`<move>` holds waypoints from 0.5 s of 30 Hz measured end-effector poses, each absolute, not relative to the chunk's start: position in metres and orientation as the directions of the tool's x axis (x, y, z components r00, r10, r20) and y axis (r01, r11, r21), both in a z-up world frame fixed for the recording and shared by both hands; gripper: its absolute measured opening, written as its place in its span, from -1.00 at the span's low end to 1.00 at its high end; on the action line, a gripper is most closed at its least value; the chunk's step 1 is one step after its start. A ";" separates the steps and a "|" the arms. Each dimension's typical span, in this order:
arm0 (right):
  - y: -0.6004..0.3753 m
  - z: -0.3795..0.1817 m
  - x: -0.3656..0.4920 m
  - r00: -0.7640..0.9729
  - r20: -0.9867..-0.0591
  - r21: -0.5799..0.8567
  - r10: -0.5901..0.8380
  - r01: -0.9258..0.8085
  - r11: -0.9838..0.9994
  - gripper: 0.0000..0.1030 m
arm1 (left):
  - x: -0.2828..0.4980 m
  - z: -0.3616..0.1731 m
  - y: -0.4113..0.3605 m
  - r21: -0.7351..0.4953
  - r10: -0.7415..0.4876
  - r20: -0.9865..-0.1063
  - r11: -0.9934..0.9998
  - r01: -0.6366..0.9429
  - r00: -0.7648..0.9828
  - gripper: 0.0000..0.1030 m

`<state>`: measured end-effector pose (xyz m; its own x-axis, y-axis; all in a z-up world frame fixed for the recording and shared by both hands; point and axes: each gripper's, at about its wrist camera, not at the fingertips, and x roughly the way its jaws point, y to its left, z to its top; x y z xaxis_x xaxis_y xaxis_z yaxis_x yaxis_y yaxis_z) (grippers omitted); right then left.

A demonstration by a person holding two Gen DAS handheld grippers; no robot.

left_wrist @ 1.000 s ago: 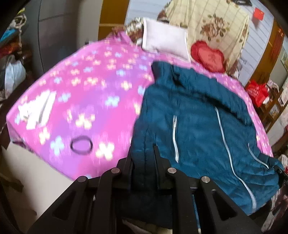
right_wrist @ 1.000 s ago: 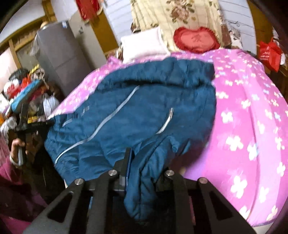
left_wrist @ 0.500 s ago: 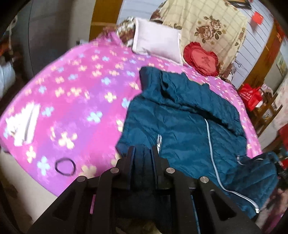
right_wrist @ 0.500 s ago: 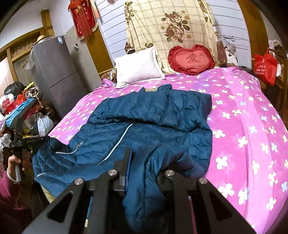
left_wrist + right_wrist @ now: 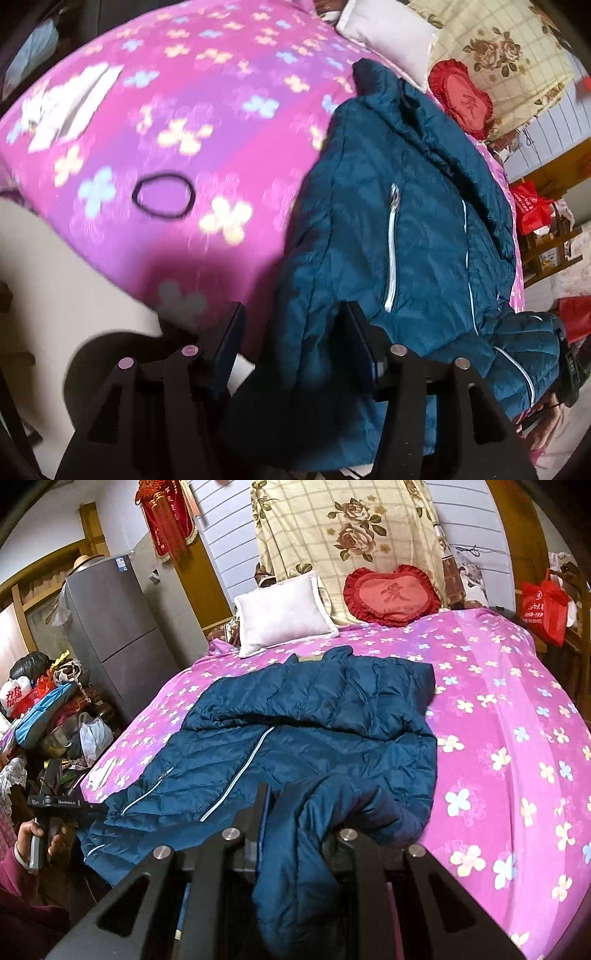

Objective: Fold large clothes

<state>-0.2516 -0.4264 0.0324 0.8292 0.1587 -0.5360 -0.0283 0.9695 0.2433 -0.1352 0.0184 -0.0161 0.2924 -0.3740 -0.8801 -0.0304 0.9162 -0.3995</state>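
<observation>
A teal quilted jacket (image 5: 314, 738) with pale zips lies front-up on the pink flowered bed (image 5: 517, 738), its hem hanging over the near edge. It fills the right half of the left wrist view (image 5: 406, 221). My left gripper (image 5: 291, 317) is open, its fingers wide apart on either side of the jacket's hem corner. My right gripper (image 5: 299, 805) is shut on a bunched fold of the jacket's sleeve, held above the hem. My left gripper also shows at the left in the right wrist view (image 5: 59, 805).
A black hair band (image 5: 164, 194) lies on the bed left of the jacket. A white pillow (image 5: 284, 613) and red heart cushion (image 5: 391, 594) are at the head. A grey fridge (image 5: 118, 627) and clutter stand left; a red bag (image 5: 543, 605) right.
My left gripper has opened and let go of the jacket's hem corner, and dropped lower by the bed edge. My right gripper still holds the sleeve and has lifted slightly.
</observation>
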 end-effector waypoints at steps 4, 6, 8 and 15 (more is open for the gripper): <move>-0.428 0.031 -0.255 0.829 -0.535 0.253 0.161 -0.025 0.967 -0.63 | -0.144 -0.025 0.012 -0.408 -0.393 -0.887 0.913 -0.013 0.242 -0.28; -0.429 0.029 -0.255 0.827 -0.538 0.256 0.160 -0.020 0.967 -0.63 | -0.149 -0.030 0.007 -0.393 -0.383 -0.896 0.920 -0.002 0.225 -0.28; -0.429 0.028 -0.255 0.828 -0.539 0.257 0.158 -0.017 0.966 -0.63 | -0.151 -0.031 0.002 -0.355 -0.354 -0.908 0.934 0.036 0.222 -0.33; -0.428 0.028 -0.254 0.829 -0.536 0.257 0.159 -0.020 0.966 -0.63 | -0.151 0.010 -0.021 -0.278 -0.326 -0.879 0.943 0.182 0.348 -1.00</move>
<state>-0.2536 -0.4278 0.0281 0.8293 0.1594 -0.5356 -0.0200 0.9663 0.2567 -0.1512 -0.0212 0.0099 0.3479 -0.3265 -0.8788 0.1823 0.9431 -0.2782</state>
